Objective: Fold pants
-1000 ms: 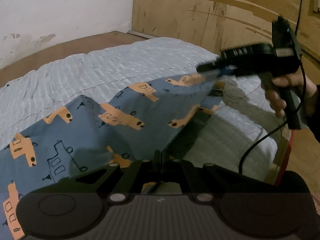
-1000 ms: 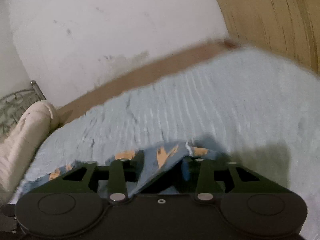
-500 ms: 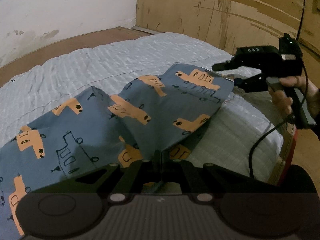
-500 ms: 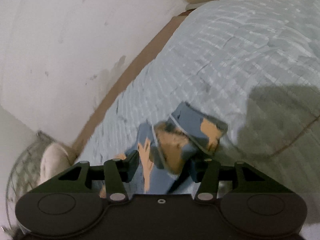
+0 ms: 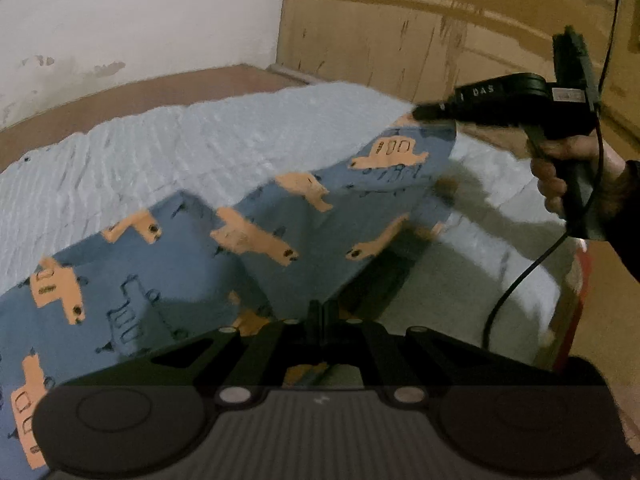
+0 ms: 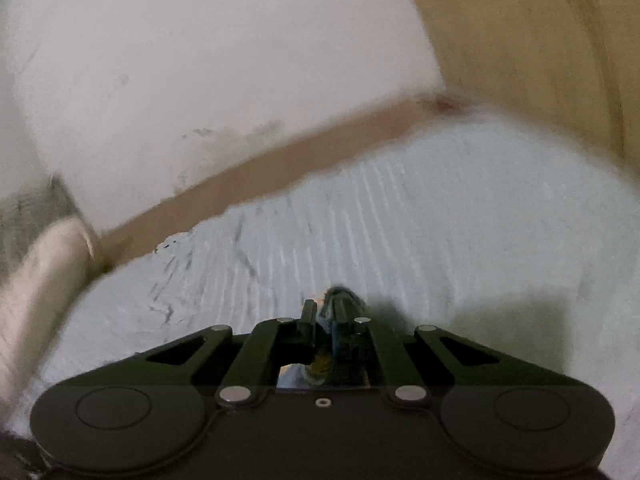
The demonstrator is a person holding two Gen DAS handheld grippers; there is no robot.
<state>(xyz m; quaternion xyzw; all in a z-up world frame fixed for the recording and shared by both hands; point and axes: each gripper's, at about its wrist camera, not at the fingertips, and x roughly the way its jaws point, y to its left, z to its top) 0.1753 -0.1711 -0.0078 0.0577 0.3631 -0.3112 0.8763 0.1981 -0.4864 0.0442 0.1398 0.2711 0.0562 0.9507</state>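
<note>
both claws, left (image 5: 323, 312) and right (image 5: 420, 113), clamp the pants (image 5: 248, 236) lifted off the bed (image 5: 208, 148); mid-fold, next likely carrying the edge across together.

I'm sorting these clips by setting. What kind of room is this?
Most likely a bedroom: the patterned pants are being folded on a bed covered by a ribbed light-blue blanket, pushed against a scuffed white wall, with a wooden wardrobe or panel beside it.

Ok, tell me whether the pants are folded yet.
Not yet: the pants are partly lifted off the bed, one end pinched by the left gripper, the other by the right gripper.
</note>
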